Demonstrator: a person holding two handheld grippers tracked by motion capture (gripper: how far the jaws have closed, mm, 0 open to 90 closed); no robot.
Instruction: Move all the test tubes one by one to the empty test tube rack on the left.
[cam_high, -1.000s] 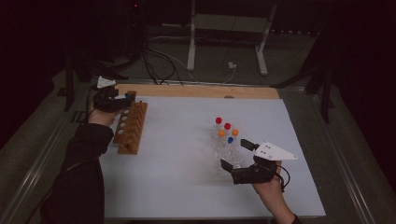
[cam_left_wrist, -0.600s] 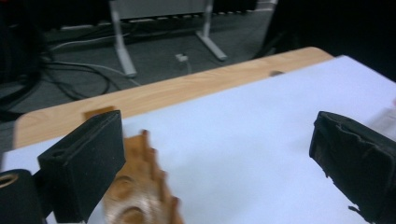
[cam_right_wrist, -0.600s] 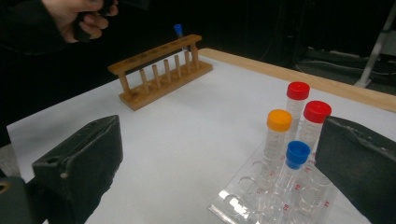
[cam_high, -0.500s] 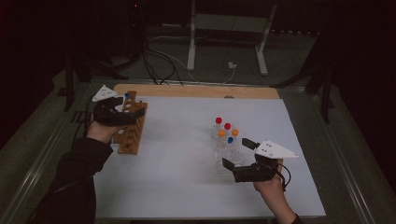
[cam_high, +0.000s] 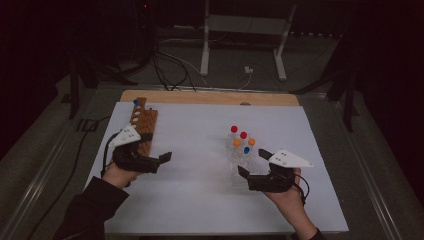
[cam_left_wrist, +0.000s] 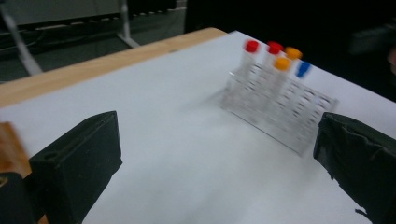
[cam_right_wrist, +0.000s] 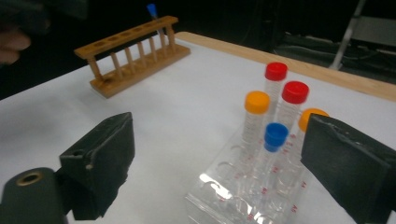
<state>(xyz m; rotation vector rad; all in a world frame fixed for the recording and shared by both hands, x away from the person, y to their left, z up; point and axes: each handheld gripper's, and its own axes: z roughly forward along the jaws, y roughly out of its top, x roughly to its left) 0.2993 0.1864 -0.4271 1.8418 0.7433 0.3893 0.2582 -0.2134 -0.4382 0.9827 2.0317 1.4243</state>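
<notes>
The capped tubes (cam_high: 241, 141) are standing together in a clear plastic rack (cam_high: 239, 162) right of the middle of the white surface (cam_high: 200, 200), two red, two orange and one blue, while one more blue-capped tube (cam_high: 135, 102) is already sitting at the far end of the wooden rack (cam_high: 143, 127) near the left edge. It looks as if the person is ferrying tubes from the clear rack to the wooden one, which would explain that lone tube over there. The left tongs (cam_high: 166, 156) are hanging empty beside the wooden rack, having just been opening, jaws wide with nothing between them, and pointing across toward the clear rack. The right tongs (cam_high: 253, 162) are waiting at the near end of the clear rack, also apart and gripping nothing, though they have just been closing a little; in the right gripper view the tubes are standing between and beyond the jaws, untouched. The left gripper view is blurring the clear rack, so its holes are hard to count. The room beyond the surface is too dark to read beyond cables and a metal stand.
</notes>
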